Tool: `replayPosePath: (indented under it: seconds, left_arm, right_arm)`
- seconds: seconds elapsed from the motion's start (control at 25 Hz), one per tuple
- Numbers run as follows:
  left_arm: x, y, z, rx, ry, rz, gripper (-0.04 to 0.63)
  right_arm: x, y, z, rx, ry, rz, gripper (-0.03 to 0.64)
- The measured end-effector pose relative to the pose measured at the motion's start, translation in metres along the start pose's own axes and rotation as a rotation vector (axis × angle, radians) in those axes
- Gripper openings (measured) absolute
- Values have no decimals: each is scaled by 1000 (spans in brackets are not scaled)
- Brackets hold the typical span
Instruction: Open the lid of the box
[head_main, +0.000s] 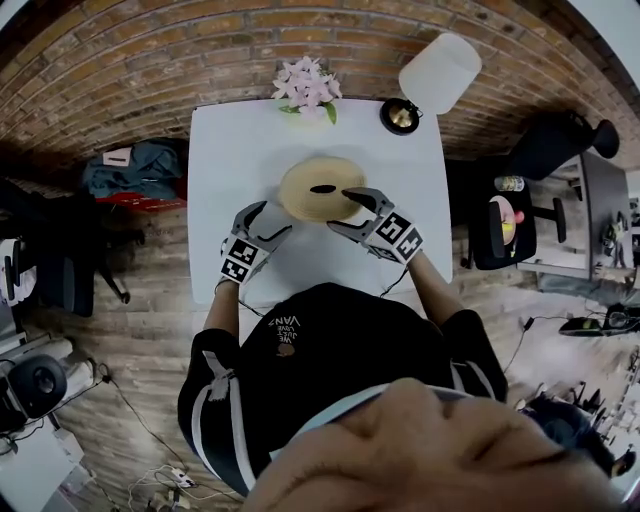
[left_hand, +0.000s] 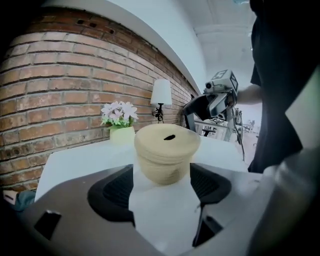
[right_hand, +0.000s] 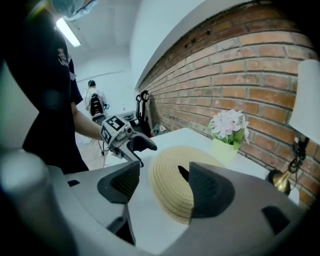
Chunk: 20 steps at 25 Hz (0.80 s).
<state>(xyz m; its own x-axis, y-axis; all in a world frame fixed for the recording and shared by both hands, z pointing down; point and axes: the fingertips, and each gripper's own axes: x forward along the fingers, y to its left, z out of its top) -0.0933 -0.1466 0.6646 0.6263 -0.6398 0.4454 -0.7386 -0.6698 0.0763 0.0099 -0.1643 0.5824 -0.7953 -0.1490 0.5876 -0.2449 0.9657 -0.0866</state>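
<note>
A round woven straw box (head_main: 320, 188) with a flat lid (left_hand: 167, 140) and a dark handle slot stands in the middle of the white table (head_main: 240, 150). My left gripper (head_main: 275, 222) is open at the box's near left; in the left gripper view the box stands just ahead of the left gripper (left_hand: 162, 185), apart from its pads. My right gripper (head_main: 350, 212) is open at the box's near right rim. In the right gripper view the lid (right_hand: 172, 182) lies between the right gripper (right_hand: 165, 182) jaws, partly hidden by the right-hand jaw, with no pad pressing on it.
A pot of pink flowers (head_main: 308, 88) and a lamp (head_main: 435, 75) stand at the table's far edge against the brick wall. A dark chair (head_main: 500, 225) is to the right of the table, and bags (head_main: 135, 170) lie on the floor at left.
</note>
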Motion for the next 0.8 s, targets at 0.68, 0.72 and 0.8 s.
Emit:
replayPosePath:
  seconds: [0.68,0.72,0.8]
  left_arm:
    - [44,2,-11,58,87,-89,359]
    - [45,1,-12,69,97,-102,362]
    - [50,-1,-18,92,115,-122,368]
  right_arm:
    - [57,4,-43,-344,501,223,345]
    - [58,5,-46,-363,531,234,347]
    - [61,5,-51,-400,586,251,351]
